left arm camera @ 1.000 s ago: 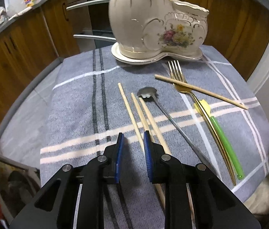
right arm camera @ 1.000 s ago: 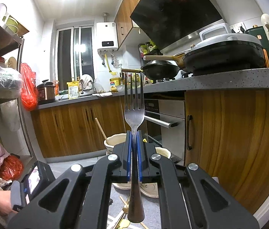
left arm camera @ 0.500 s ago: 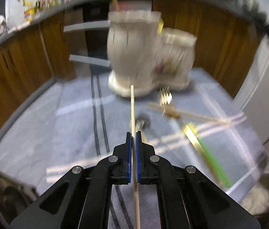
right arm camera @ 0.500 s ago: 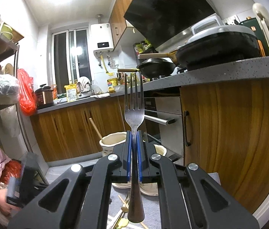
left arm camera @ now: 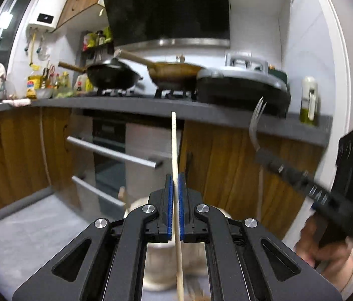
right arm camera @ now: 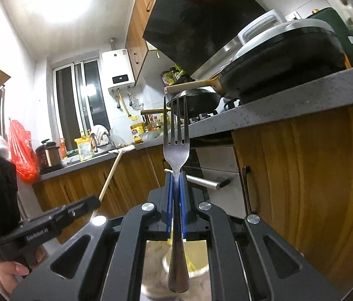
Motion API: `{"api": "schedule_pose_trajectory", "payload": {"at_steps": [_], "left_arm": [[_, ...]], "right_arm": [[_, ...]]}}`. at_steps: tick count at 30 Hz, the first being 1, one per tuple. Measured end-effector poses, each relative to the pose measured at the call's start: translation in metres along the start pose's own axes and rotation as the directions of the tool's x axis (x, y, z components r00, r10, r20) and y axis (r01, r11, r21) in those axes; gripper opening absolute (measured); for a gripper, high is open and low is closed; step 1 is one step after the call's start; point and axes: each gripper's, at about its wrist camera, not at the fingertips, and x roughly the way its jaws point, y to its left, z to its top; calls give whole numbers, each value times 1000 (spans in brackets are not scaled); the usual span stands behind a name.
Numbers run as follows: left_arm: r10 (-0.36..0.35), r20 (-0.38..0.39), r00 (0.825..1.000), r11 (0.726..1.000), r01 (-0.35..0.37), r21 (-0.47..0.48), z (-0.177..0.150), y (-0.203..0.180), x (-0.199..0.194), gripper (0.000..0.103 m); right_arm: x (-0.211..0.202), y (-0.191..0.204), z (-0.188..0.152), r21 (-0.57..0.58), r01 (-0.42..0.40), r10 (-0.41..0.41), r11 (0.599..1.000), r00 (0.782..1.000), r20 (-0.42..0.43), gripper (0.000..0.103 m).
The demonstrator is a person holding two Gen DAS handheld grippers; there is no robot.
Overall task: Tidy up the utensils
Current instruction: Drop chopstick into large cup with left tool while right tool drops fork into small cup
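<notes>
My left gripper is shut on a pale wooden chopstick that stands nearly upright, its tip in front of the counter edge. Below it, blurred and partly hidden by the gripper body, is the cream ceramic holder. My right gripper is shut on a silver fork, tines up. The cream holder shows under the fork handle, between the gripper arms. In the left wrist view the right gripper with its fork is at the right. In the right wrist view the left gripper and chopstick are at the left.
Wooden cabinets and an oven with steel handles stand close behind the holder. The grey counter above carries pans and a lidded cooker. A hand holds the right gripper's grip.
My left gripper closed on a chopstick lying on the cloth, lifted it and tilted up toward level. The right gripper with its fork shifted sideways, toward the cabinet.
</notes>
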Motion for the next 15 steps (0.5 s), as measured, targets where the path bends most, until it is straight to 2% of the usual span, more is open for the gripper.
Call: {"api": "schedule_pose_trajectory", "payload": {"at_steps": [6,8,12,15], "left_arm": [[41,112,993,999,-44,25,18,-6,29,4],[76,139,987,996,-83,41,16,-7,40,4],[124,170,978,983,-144,115,5,-13,57,4],[126,152,980,978,-149,147,-6,-15,64,4]], "right_arm": [[35,6,-10,-69,58,-59,996,998,0,5],[41,4,-16,-76,72,-73,994,997,-4,5],[47,2,-27,-86,85,-88,993,996,-28,5],[50,1,-33,-104,94,-101,990,993,-60,5]]}}
